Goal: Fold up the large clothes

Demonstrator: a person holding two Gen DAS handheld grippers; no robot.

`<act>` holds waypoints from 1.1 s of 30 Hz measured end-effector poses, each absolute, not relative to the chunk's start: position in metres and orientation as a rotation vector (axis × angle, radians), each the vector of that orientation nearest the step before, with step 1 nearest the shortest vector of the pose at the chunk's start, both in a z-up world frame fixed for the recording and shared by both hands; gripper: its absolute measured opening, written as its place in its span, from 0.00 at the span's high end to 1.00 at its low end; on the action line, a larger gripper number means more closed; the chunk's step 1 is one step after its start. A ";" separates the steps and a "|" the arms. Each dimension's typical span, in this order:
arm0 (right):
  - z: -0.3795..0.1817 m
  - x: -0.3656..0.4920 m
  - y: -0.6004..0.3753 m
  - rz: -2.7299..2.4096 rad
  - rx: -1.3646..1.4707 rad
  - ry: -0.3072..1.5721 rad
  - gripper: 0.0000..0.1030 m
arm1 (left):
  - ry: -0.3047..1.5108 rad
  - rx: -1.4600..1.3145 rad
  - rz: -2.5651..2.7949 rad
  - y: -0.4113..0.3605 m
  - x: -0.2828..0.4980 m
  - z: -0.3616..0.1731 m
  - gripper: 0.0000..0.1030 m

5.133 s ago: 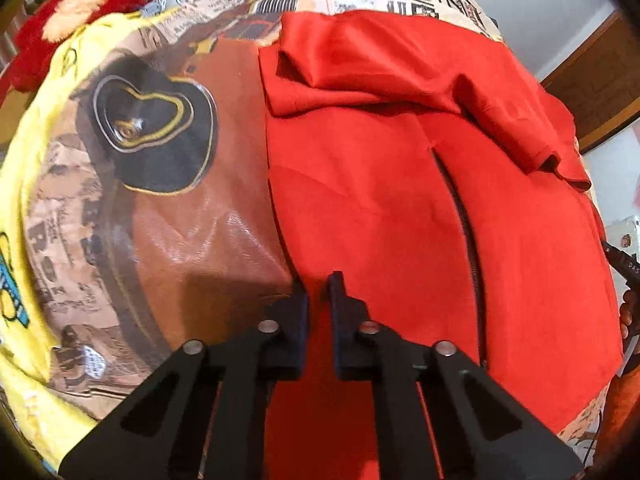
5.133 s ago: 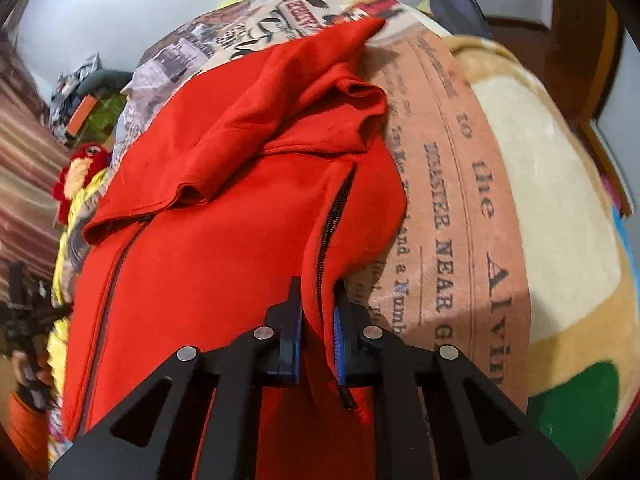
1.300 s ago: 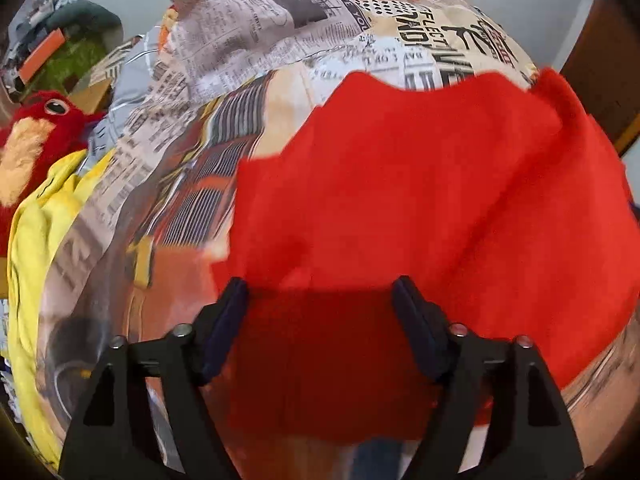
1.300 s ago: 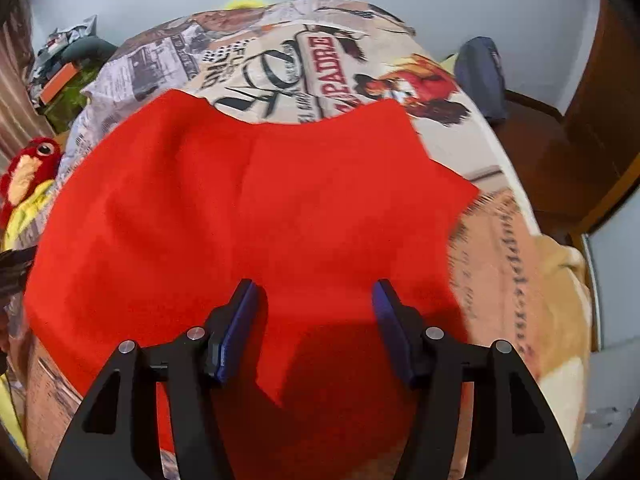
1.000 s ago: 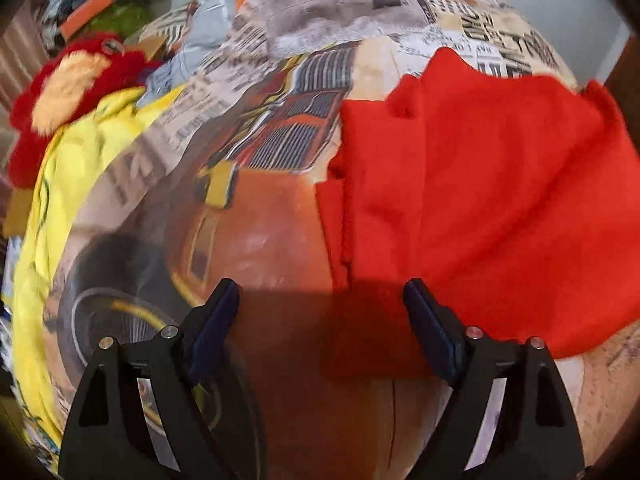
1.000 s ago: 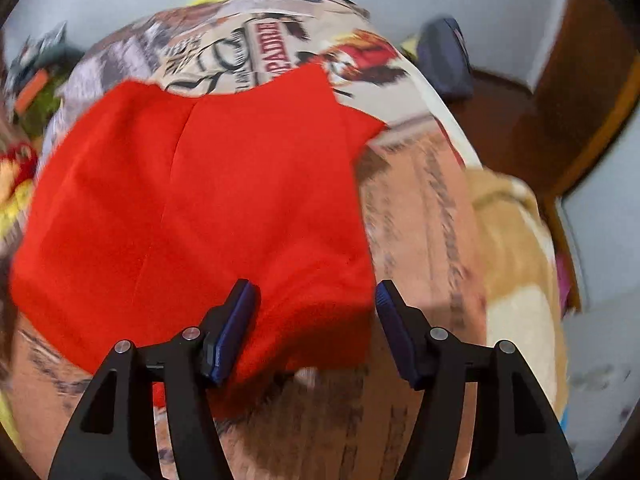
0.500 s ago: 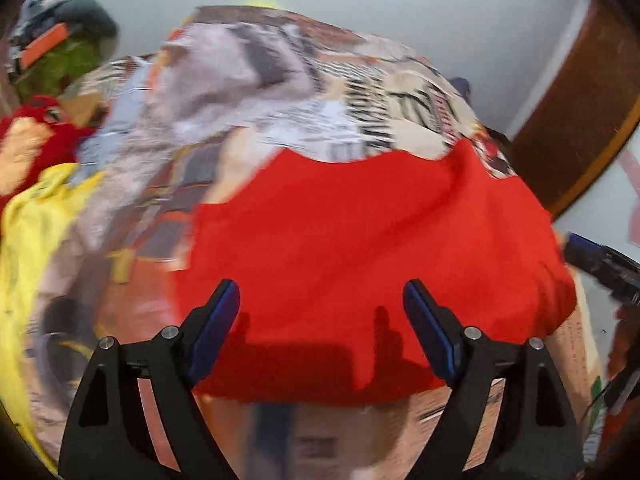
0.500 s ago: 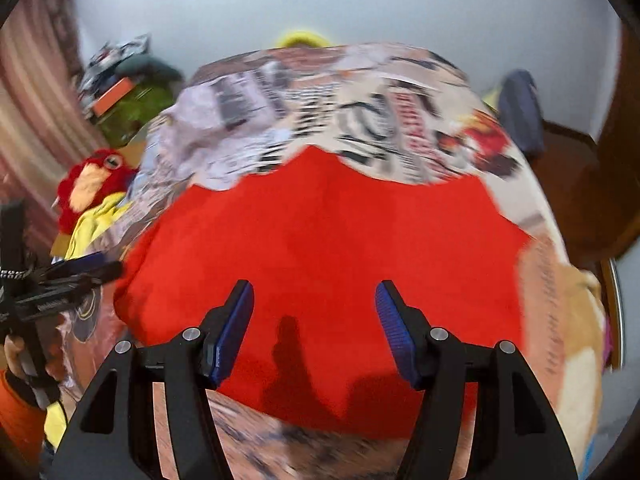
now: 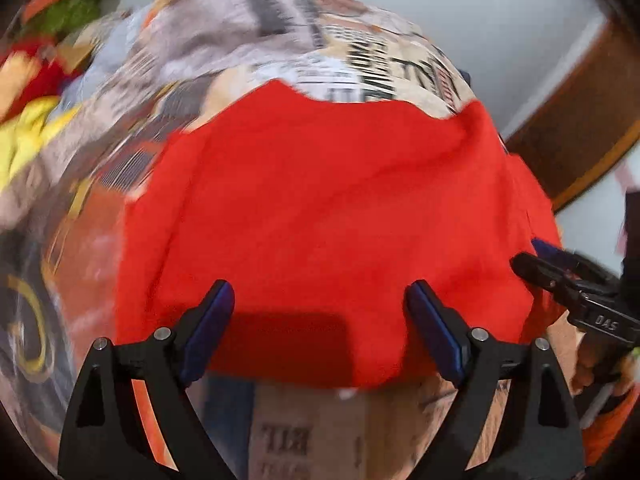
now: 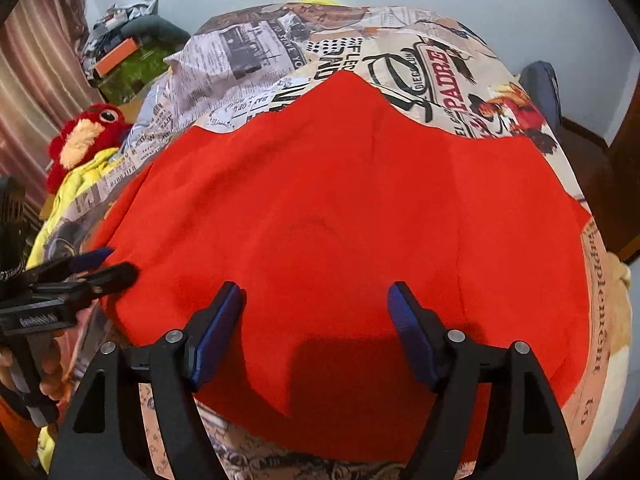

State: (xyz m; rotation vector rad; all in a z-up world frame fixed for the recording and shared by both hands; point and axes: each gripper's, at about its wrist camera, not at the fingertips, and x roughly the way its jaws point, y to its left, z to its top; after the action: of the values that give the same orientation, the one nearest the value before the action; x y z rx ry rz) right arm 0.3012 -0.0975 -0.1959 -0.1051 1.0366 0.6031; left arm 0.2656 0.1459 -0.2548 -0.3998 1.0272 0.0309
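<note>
Red garment (image 10: 344,216) – folded flat, spread across printed bedspread (image 10: 436,64)

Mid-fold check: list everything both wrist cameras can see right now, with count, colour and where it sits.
Garment: one, red, folded flat on the bed.
Bedspread: one, newspaper print, under the garment.
Plush toy: one, red with a cream face, left bed edge.
Yellow cloth: one, beside the plush toy.
Blue bag: one, past the bed's far right corner.
Left gripper: black, blue pads, opening, nothing between them.
Right gripper: same, opening, holds nothing.
</note>
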 end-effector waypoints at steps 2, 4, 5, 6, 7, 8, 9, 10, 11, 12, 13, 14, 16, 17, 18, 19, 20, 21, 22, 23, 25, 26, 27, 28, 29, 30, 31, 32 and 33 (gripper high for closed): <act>-0.196 0.299 -0.098 0.601 -0.093 1.041 0.29 | 1.033 -0.417 0.083 0.161 0.250 -0.256 0.14; -0.195 0.297 -0.094 0.590 -0.101 1.036 0.29 | 1.035 -0.463 0.104 0.174 0.237 -0.257 0.14; -0.195 0.296 -0.094 0.581 -0.103 1.035 0.29 | 1.040 -0.497 0.131 0.183 0.229 -0.259 0.14; -0.194 0.295 -0.092 0.573 -0.111 1.034 0.29 | 1.043 -0.529 0.142 0.191 0.224 -0.260 0.14; -0.194 0.296 -0.091 0.568 -0.118 1.033 0.29 | 1.038 -0.576 0.141 0.198 0.220 -0.262 0.14; -0.194 0.296 -0.091 0.565 -0.123 1.031 0.29 | 1.036 -0.611 0.140 0.203 0.218 -0.263 0.14; -0.194 0.296 -0.091 0.562 -0.125 1.031 0.29 | 1.040 -0.665 0.132 0.209 0.215 -0.267 0.14; -0.194 0.297 -0.092 0.561 -0.123 1.032 0.29 | 1.046 -0.726 0.111 0.214 0.213 -0.271 0.14; -0.194 0.297 -0.092 0.561 -0.120 1.034 0.29 | 1.048 -0.773 0.087 0.217 0.212 -0.274 0.14; -0.195 0.297 -0.093 0.560 -0.117 1.036 0.28 | 1.048 -0.847 0.048 0.219 0.211 -0.280 0.14; -0.195 0.297 -0.094 0.559 -0.117 1.036 0.28 | 1.050 -0.893 0.021 0.219 0.211 -0.284 0.14; -0.195 0.297 -0.094 0.557 -0.118 1.035 0.28 | 1.052 -0.934 -0.003 0.217 0.211 -0.288 0.14; -0.195 0.296 -0.093 0.555 -0.122 1.034 0.28 | 1.053 -0.967 0.000 0.214 0.216 -0.295 0.14; -0.195 0.296 -0.093 0.555 -0.122 1.034 0.28 | 1.045 -0.961 0.003 0.213 0.218 -0.295 0.14; -0.195 0.296 -0.093 0.554 -0.121 1.034 0.28 | 1.026 -0.970 -0.013 0.212 0.222 -0.294 0.14; -0.196 0.296 -0.094 0.555 -0.120 1.033 0.28 | 1.019 -0.990 -0.029 0.213 0.225 -0.295 0.14; -0.196 0.296 -0.094 0.556 -0.119 1.035 0.28 | 1.011 -1.016 -0.044 0.214 0.230 -0.296 0.14; -0.196 0.296 -0.094 0.556 -0.116 1.036 0.28 | 0.997 -1.049 -0.069 0.215 0.236 -0.298 0.14; -0.197 0.297 -0.094 0.557 -0.114 1.037 0.28 | 0.993 -1.067 -0.079 0.216 0.241 -0.301 0.14; -0.197 0.297 -0.094 0.558 -0.112 1.038 0.28 | 0.987 -1.081 -0.083 0.218 0.246 -0.304 0.14; -0.198 0.298 -0.095 0.560 -0.104 1.040 0.27 | 0.969 -1.115 -0.091 0.223 0.255 -0.310 0.14; -0.199 0.298 -0.095 0.559 -0.103 1.040 0.27 | 0.953 -1.141 -0.088 0.226 0.262 -0.314 0.15; -0.199 0.298 -0.095 0.558 -0.101 1.041 0.27 | 0.942 -1.152 -0.085 0.229 0.266 -0.316 0.16; -0.199 0.298 -0.094 0.557 -0.100 1.040 0.26 | 0.933 -1.158 -0.083 0.230 0.270 -0.317 0.19; -0.199 0.298 -0.094 0.555 -0.102 1.040 0.26 | 0.924 -1.160 -0.078 0.232 0.273 -0.318 0.22; -0.199 0.298 -0.094 0.553 -0.105 1.040 0.26 | 0.914 -1.159 -0.061 0.234 0.277 -0.318 0.26; -0.199 0.298 -0.094 0.550 -0.108 1.040 0.26 | 0.909 -1.142 -0.037 0.235 0.281 -0.317 0.36; -0.199 0.298 -0.093 0.546 -0.111 1.041 0.26 | 0.921 -1.102 0.013 0.237 0.285 -0.317 0.53; -0.198 0.298 -0.092 0.541 -0.115 1.043 0.26 | 0.932 -1.078 0.039 0.237 0.287 -0.318 0.60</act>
State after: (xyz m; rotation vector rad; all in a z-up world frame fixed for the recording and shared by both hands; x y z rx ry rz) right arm 0.2980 -0.0925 -0.1981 -0.1151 1.0425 0.5412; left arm 0.2873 0.2371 -0.3180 -1.0782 0.9322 0.0386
